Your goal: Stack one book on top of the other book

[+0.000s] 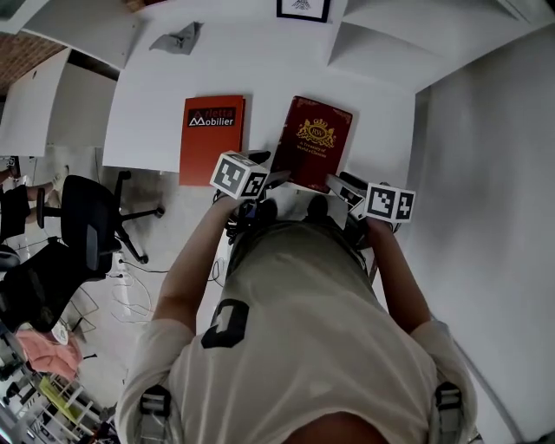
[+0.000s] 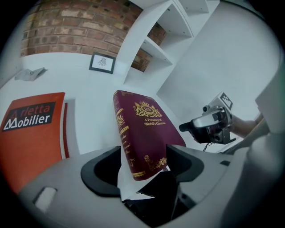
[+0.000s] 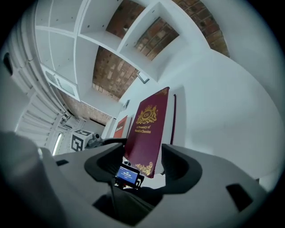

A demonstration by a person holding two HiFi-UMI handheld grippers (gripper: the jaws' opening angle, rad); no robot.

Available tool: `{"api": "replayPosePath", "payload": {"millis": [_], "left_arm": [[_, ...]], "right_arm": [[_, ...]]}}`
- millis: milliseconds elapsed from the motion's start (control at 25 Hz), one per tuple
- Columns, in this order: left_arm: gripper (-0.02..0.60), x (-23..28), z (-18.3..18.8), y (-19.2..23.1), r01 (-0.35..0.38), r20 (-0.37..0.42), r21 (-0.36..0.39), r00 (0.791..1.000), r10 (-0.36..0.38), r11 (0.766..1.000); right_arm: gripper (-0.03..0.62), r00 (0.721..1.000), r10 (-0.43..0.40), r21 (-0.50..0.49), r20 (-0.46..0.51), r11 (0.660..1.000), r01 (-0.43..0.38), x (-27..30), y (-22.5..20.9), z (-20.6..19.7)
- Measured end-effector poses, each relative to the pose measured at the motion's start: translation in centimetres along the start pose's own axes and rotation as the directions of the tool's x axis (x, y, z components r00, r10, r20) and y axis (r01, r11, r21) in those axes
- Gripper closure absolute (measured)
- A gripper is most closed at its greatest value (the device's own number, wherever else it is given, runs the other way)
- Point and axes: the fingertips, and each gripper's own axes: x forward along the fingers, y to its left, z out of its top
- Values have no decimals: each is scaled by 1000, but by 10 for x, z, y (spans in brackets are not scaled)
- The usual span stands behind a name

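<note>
White counter (image 1: 260, 61) runs along the wall under brick (image 2: 75, 22) and white shelves (image 2: 164, 31), with a small framed picture (image 1: 303, 8) at its back. Off to the left, a black office chair (image 1: 87, 212) stands on the floor. On the counter's left part lies the orange book (image 1: 211, 139), flat, cover up, its near end at the front edge. Next comes the left tongs (image 2: 142, 164), released: the jaws stand wide on either side of the near left corner of the maroon book (image 1: 314, 141) without pressing on it. That book lies just right of the orange one, a strip of counter between them, its near end at the front edge too. The right tongs (image 3: 136, 162) are likewise released, jaws spread about the book's near right corner, not clamping it.
</note>
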Motion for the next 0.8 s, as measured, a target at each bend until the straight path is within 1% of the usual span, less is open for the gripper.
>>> {"api": "replayPosePath", "payload": {"millis": [120,320,440,560,640,720,800], "left_arm": [[278,5,-5,0,14,-13,-13,1000,-14,1000],[278,8,-4,0,36,-18,-30,999,-37,999],[279,10,-7,-1,63,-11,-75,998,-64,995],[279,11,-9,-1,89,3,-126,996,-90,988],[281,11,-9,-1,97,11,-144,995,-96,985],[281,10,-8,-1,99,15,-152,995,-98,983],[285,10,-7,-1,99,12,-159,995,-98,982]], "right_arm": [[361,1000,-6,42,-18,999,7,12,-7,-4],[362,999,-20,59,-43,998,23,23,-9,-9],[362,998,-21,72,-54,997,25,27,-10,-15],[362,997,-56,67,-45,996,59,29,-16,-18],[364,997,-68,74,-32,995,71,29,-18,-17],[381,997,-75,88,-23,993,77,29,-20,-17],[421,997,-75,101,-22,992,77,27,-22,-16]]}}
